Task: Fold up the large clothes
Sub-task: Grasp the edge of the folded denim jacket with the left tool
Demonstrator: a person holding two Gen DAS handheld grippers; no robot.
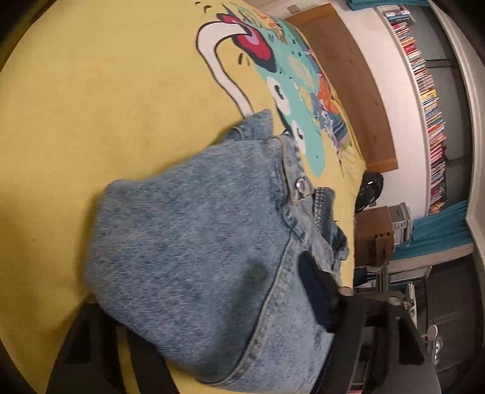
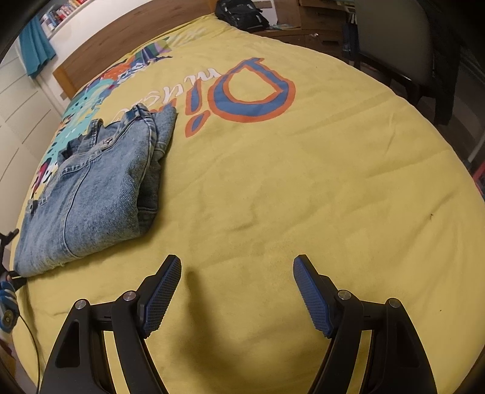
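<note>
Folded light-blue jeans (image 1: 194, 242) lie on the yellow printed bedspread (image 1: 91, 106). In the left wrist view the bundle fills the space between the jaws of my left gripper (image 1: 203, 282). Its right blue pad (image 1: 315, 291) presses on the denim near the waistband, and its left finger is mostly hidden beneath the cloth. The right wrist view shows the same jeans (image 2: 100, 188) at the left, stacked in layers, with part of the left gripper at their near end by the frame edge. My right gripper (image 2: 237, 263) stands open over bare bedspread (image 2: 303, 181), to the right of the jeans, holding nothing.
A wooden headboard (image 2: 121, 39) runs along the far side of the bed. A black backpack (image 2: 242, 15) sits beyond the bed's far corner, with a chair (image 2: 394, 39) to the right. Bookshelves (image 1: 424, 91) and a small wooden cabinet (image 1: 372, 233) line the wall.
</note>
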